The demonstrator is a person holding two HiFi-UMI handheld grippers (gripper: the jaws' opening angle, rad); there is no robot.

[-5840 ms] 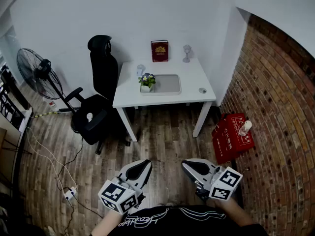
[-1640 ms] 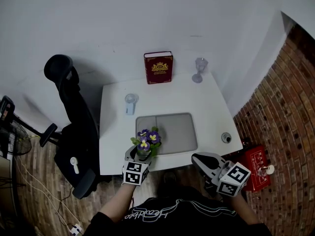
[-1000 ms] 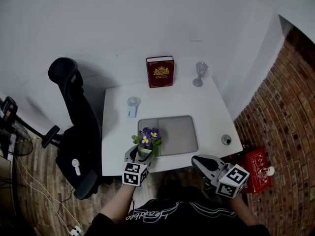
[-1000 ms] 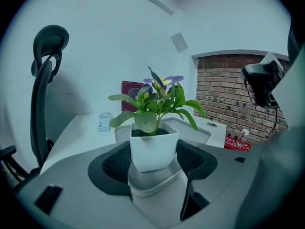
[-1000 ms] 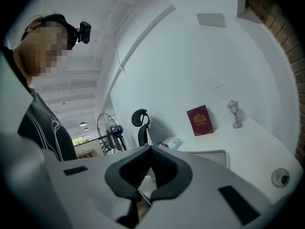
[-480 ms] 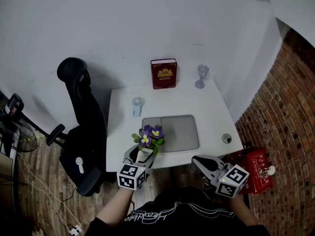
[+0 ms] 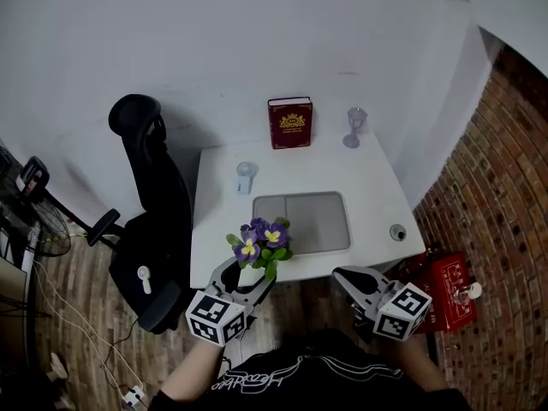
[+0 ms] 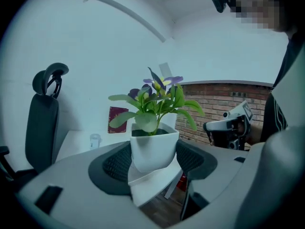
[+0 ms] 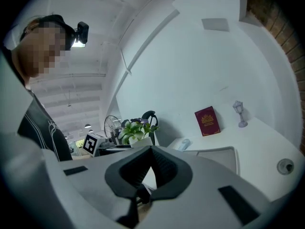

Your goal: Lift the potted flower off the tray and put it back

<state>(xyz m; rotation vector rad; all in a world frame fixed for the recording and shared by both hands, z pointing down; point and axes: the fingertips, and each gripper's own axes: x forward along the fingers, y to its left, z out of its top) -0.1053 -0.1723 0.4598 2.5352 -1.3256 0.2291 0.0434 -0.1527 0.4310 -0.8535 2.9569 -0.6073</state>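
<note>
Holds the potted flower (image 7: 259,244) in the air now, upright, pinched by its white pot between the widely set pads of the left gripper (image 7: 247,277), over the near left edge of the tabletop (image 7: 381,205) and clear of the tray (image 7: 301,222). Differs from a second ago: then low at the tray's near left corner in the same grip, since raised and drawn nearer. Looks like the lifting half done; remains to carry it back far and right and set it down on the bare grey tray. Keeps the right gripper (image 7: 341,277) pressed together and empty, off the near right edge, out of the way. Further out on the tabletop: a small pale bottle-like item (image 7: 247,177) just beyond the tray's far left corner, a red book (image 7: 290,123) upright at the far edge, a clear ornament (image 7: 354,128) to its right, a small round thing (image 7: 397,232) near the right edge. Beside the tabletop: a black office chair (image 7: 158,221) at left, a red box (image 7: 438,288) on the floor at right. Nothing on the tray or along the way back; only the near tray rim to clear with the pot's base
</note>
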